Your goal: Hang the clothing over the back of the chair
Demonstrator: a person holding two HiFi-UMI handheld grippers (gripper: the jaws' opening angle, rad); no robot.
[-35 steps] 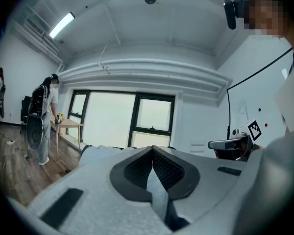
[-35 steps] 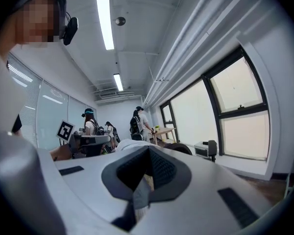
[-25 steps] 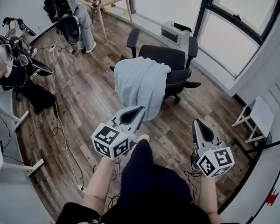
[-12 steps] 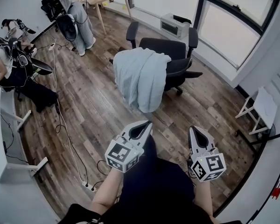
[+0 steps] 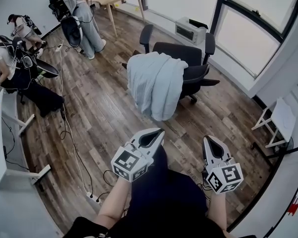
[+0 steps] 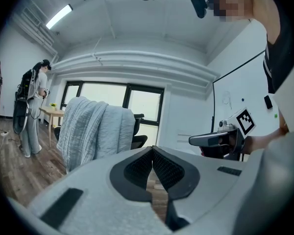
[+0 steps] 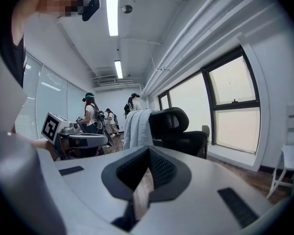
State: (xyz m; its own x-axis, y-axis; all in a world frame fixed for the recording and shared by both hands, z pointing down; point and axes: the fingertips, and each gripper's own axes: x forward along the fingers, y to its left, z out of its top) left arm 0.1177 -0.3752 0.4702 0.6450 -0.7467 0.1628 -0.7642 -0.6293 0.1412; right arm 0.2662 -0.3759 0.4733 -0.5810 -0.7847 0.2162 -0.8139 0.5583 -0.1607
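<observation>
Clothing, a pale blue-grey ribbed fabric garment (image 5: 156, 86), is lying draped over the back of the black swivel office chair (image 5: 193, 66) at the far middle of the room. Its folds are hanging down the near side of the backrest toward the wooden plank floor (image 5: 99, 118).

Compared with a second ago, both grippers are sitting lower and nearer to the person's body. The garment is keeping its place on the chair with nothing touching it. That is reading as the hanging step being finished and the hands pulling away, so little of the task seems to be left.

The left gripper (image 5: 158, 132) is being held out in front of the person's left side, pointing roughly level toward the chair, its fingers pressed together with nothing between them. The right gripper (image 5: 209, 139) is being held alongside it at the near right, pointing the same way, fingers likewise closed and empty. Both are staying well apart from the chair, with bare floor between.
</observation>
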